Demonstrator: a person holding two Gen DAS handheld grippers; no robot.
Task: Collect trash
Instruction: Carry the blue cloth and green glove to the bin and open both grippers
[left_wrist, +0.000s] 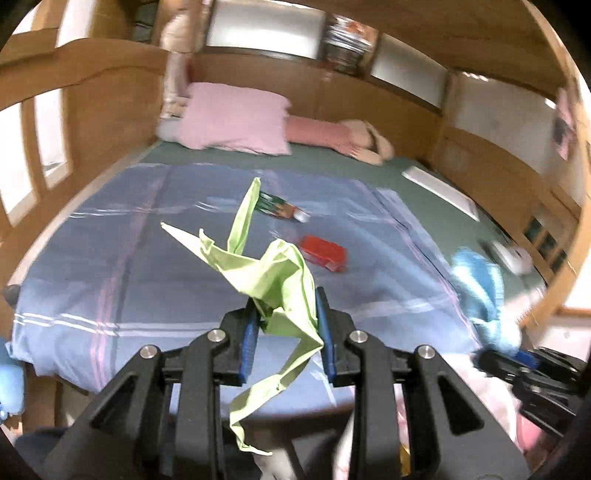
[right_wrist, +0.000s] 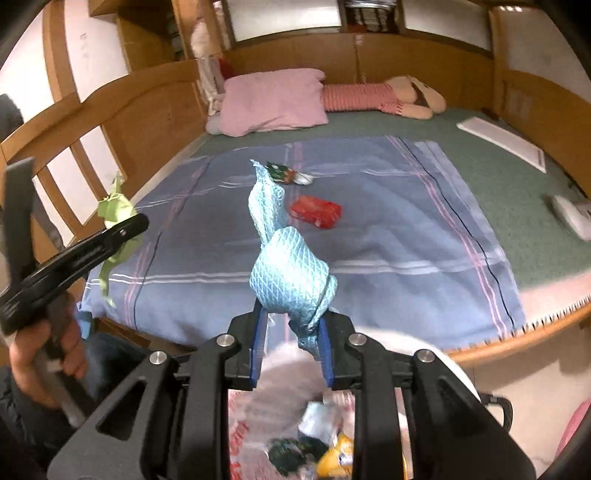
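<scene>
My left gripper (left_wrist: 284, 314) is shut on a crumpled light-green paper napkin (left_wrist: 273, 273), which hangs above the near edge of the bed. In the right wrist view the same gripper (right_wrist: 122, 229) and the napkin (right_wrist: 114, 206) show at the left, with a hand (right_wrist: 33, 365) on the handle. My right gripper (right_wrist: 293, 317) is shut on a light-blue patterned cloth (right_wrist: 291, 273), over an open bag of trash (right_wrist: 314, 435). A red packet (right_wrist: 316, 211) and a green wrapper (right_wrist: 288, 174) lie on the blue checked blanket (right_wrist: 406, 240).
A pink pillow (right_wrist: 273, 101) and a plush rabbit (right_wrist: 406, 98) lie at the head of the bed. A flat white board (right_wrist: 502, 142) and a white device (right_wrist: 572, 218) rest on the green sheet at the right. Wooden rails frame the bed.
</scene>
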